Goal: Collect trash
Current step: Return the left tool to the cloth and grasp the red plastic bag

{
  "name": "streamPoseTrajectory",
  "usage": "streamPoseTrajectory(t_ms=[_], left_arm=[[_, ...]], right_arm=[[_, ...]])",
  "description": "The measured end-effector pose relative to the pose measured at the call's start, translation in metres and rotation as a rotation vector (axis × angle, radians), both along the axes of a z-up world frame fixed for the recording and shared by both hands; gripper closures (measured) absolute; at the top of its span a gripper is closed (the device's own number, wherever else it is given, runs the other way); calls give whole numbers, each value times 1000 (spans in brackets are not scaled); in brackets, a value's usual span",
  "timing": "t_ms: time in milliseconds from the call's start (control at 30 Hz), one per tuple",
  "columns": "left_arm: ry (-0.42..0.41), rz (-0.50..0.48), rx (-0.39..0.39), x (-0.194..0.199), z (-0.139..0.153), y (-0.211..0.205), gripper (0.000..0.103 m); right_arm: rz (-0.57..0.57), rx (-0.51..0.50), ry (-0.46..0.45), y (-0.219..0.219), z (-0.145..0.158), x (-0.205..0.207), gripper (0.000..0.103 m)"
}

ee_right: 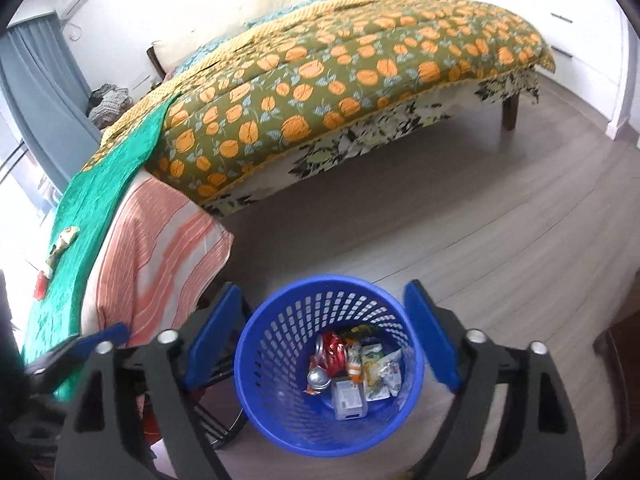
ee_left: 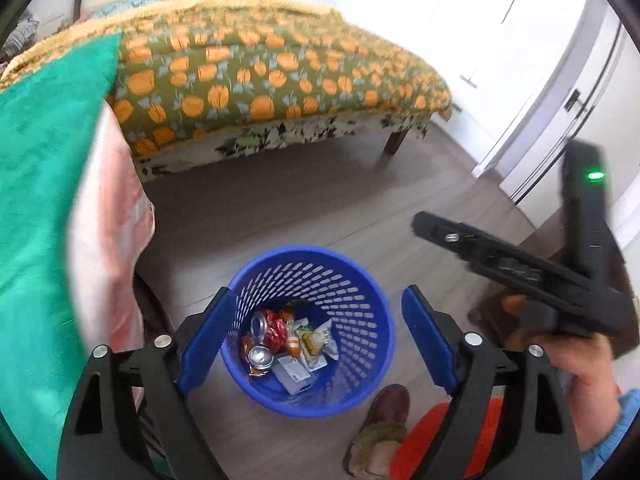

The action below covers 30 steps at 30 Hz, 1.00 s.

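On grey wood-look floor (ee_right: 500, 220) near the bed (ee_right: 340, 80) stands the blue basket (ee_right: 256, 380), trash (ee_right: 356, 368) lying inside, with left gripper (ee_left: 316, 336) and right gripper (ee_right: 324, 344) above it, jaws apart, empty.

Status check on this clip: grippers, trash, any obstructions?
Left gripper open, empty. Right gripper open, empty. Trash lies in blue basket below. Nothing blocks basket mouth.
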<state>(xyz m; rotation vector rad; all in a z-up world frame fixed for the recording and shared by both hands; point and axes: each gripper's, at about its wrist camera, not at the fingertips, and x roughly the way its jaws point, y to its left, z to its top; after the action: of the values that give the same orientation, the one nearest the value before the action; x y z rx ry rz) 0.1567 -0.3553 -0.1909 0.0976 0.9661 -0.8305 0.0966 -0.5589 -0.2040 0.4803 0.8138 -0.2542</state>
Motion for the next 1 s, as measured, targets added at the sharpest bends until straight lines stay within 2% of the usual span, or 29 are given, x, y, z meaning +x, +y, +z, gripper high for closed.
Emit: streamPoseTrajectory(t_ms=[200,333,467,667,800,900,1000], left_arm=[[-64,20,-22,-26,34,58,13],[-86,81,-1,-36,42,116,12],[-112,180,36,-38,47,184,11],[-126,326,89,-29,51,286,10],[-155,416,157,-12,52,343,9],[-147,483,172,3,51,382,9],[-129,538,161,25,52,409,9]], right_arm=[[35,-102,-34,33,17,-1,15],[120,-210,-57,72,27,0,15],[239,-304,-86,131,35,3,15],[453,-292,-136,238,51,14,15],[591,-267,-143,308,64,37,15],[649,-226,-106,350,67,69,15],[680,-232,-50,384,55,107,15]])
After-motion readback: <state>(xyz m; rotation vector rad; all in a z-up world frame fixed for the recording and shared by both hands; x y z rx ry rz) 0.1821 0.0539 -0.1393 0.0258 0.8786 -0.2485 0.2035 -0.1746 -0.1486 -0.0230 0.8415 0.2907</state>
